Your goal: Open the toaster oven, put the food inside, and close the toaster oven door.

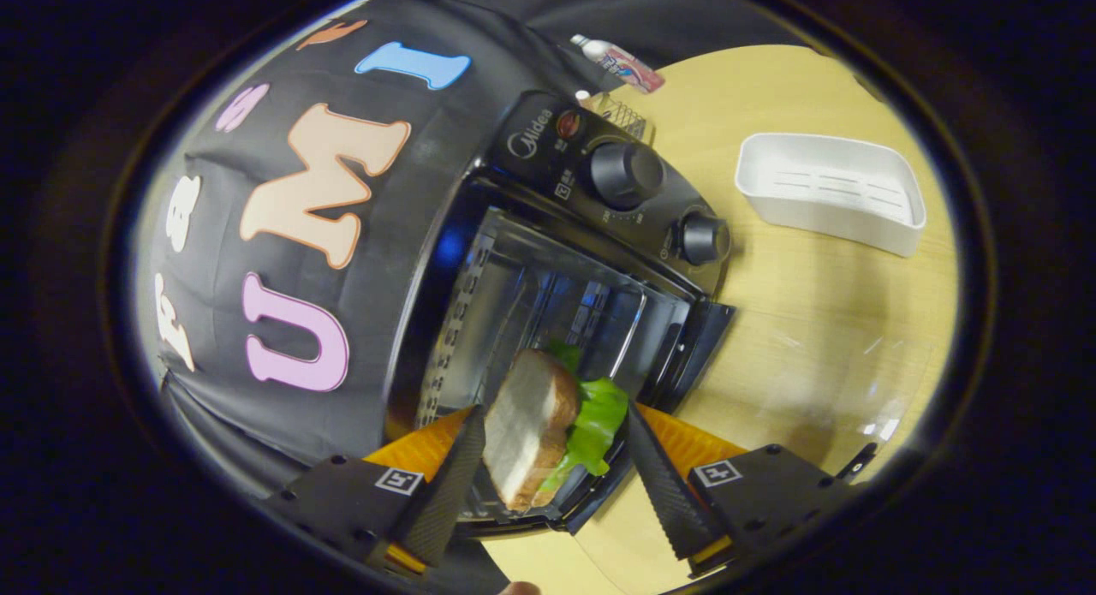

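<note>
The black toaster oven (548, 150) stands on the wooden table (822, 304) with its cavity (556, 304) open. Its glass door (822, 389) is swung fully down, flat over the table, its handle (856, 463) close to one finger's mount. A sandwich (524, 424) of white bread with green lettuce (599, 424) sits upright between my fingers at the mouth of the cavity. My gripper (555, 415) is shut on it, one finger against the bread face and the other against the lettuce side.
Two round knobs (625, 174) (704, 238) sit on the oven's control panel. A white plastic tray (830, 193) lies on the table beyond the oven. A bottle (618, 64) and a small wire basket (623, 114) stand behind the oven by the black cloth wall.
</note>
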`<control>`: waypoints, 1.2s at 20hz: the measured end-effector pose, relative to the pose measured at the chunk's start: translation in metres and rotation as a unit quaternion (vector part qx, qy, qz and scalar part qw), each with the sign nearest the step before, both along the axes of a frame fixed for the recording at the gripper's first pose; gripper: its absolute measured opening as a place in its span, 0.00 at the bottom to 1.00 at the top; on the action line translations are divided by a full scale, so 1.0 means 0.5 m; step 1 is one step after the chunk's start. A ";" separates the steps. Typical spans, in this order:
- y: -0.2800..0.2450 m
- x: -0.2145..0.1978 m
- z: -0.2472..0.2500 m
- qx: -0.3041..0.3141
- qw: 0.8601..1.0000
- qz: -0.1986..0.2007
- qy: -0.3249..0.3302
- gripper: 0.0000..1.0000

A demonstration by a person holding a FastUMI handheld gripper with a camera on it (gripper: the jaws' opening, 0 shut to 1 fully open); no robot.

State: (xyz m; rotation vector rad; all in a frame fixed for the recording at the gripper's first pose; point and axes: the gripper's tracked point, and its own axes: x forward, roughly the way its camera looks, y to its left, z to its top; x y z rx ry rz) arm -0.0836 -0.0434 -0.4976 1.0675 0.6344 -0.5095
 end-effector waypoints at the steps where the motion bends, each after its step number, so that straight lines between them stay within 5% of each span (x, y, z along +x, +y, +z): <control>1: 0.002 -0.009 0.008 -0.004 1.000 0.005 -0.002 0.98; 6: 0.008 -0.071 0.041 -0.044 0.998 0.045 -0.003 0.99; 12: 0.044 -0.180 0.052 -0.115 0.981 0.151 0.026 0.99; 18: 0.069 -0.324 0.027 -0.220 0.921 0.303 0.106 1.00; 24: 0.060 -0.411 -0.019 -0.269 0.872 0.366 0.181 1.00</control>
